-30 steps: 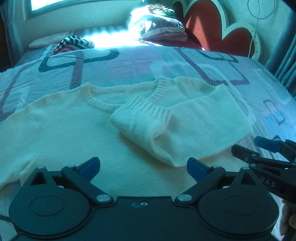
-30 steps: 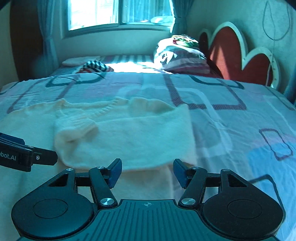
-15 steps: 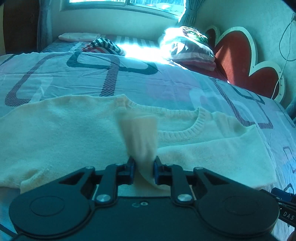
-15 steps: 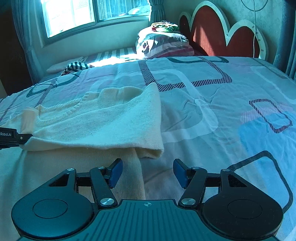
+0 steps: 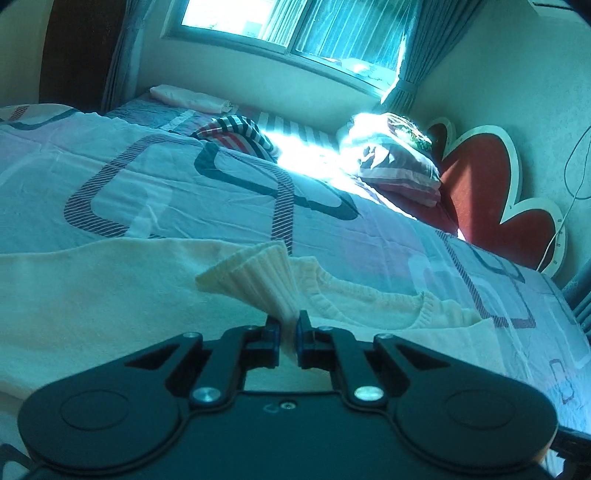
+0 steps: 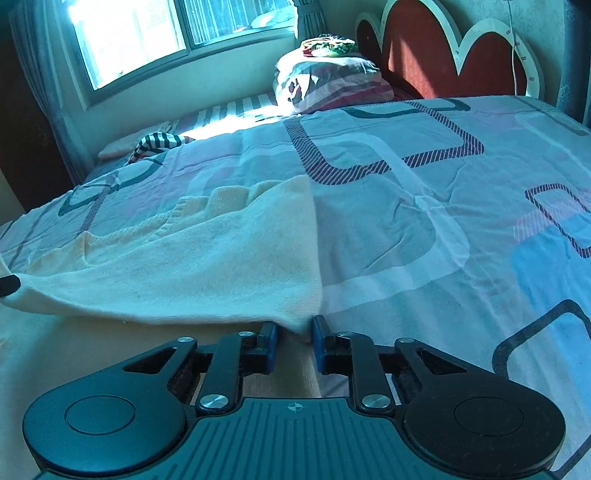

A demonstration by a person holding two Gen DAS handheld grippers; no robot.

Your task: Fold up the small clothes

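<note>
A cream knit sweater lies spread on the bed, also in the right wrist view. My left gripper is shut on the ribbed sleeve cuff, which fans up out of the jaws. My right gripper has its jaws close around the corner of the folded sweater layer, with a gap still showing beside the cloth. The tip of the left gripper shows at the left edge of the right wrist view.
The bed cover is patterned with dark striped shapes. Stacked pillows and a red heart-shaped headboard stand at the far right. A striped cloth lies near the window.
My left gripper closed on the sleeve cuff and has lifted it. My right gripper moved in to the sweater's folded corner and its jaws narrowed around it.
</note>
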